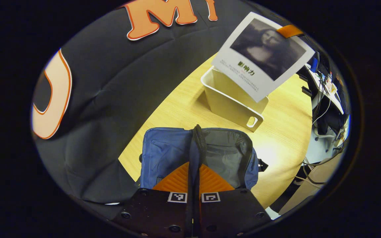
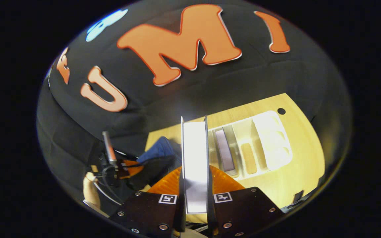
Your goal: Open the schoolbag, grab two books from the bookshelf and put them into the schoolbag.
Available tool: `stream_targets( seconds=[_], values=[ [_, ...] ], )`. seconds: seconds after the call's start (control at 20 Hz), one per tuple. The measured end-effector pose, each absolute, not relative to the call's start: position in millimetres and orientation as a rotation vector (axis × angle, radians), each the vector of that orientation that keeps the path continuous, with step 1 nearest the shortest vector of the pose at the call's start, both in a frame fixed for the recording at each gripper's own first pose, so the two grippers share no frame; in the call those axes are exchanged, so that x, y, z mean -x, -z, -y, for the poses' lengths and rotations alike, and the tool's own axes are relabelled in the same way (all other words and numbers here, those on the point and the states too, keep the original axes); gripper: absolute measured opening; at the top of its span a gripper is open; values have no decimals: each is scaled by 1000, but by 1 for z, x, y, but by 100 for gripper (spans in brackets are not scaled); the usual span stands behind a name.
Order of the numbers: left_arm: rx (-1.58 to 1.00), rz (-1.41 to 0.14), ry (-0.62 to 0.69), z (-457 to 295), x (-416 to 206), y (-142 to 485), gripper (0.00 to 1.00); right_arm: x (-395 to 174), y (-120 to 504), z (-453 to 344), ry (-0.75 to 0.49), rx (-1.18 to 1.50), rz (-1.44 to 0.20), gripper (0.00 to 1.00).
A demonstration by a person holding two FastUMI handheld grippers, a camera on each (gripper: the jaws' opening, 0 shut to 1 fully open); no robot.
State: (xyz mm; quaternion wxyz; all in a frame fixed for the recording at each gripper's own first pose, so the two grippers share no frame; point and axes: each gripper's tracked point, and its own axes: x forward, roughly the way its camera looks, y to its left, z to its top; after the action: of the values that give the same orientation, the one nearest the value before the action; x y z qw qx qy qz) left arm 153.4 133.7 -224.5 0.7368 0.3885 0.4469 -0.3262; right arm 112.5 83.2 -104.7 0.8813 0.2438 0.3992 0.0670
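— Book (image 2: 194,165)?
— Stiff, light, slick-covered; pinched by its lower edge, upright, in the right claw (image 2: 195,201), both fingers pressing its covers. Held above the desk (image 2: 293,185), shelf (image 2: 270,142) just beyond, bag (image 2: 159,150) off to the left.
— Bag (image 1: 177,152)?
— Soft, floppy, mouth gaping. Left claw (image 1: 193,185) nearly shut on the bag's strap (image 1: 195,155), lifting the rim, probably. Second book (image 2: 225,153) standing in the shelf.
— Hold?
— Firmer near the spine; likely to slip otherwise.
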Motion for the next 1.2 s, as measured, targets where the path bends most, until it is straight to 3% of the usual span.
stream_targets(
  seconds=[0.2, 0.45, 0.8, 1.2],
  values=[
    [-907, -959, 729, -126, -158, 218, 1, -105, 161, -97, -151, -681, -791, 25],
    [-953, -946, 745, -120, -159, 207, 1, -65, 221, -170, -180, -960, -730, 25],
    [-958, -929, 774, -105, -154, 202, 1, -77, 301, -229, -203, -1028, -745, 25],
    [-937, -937, 828, -85, -131, 202, 1, -116, 380, -283, -92, -1008, -813, 25]
  ],
)
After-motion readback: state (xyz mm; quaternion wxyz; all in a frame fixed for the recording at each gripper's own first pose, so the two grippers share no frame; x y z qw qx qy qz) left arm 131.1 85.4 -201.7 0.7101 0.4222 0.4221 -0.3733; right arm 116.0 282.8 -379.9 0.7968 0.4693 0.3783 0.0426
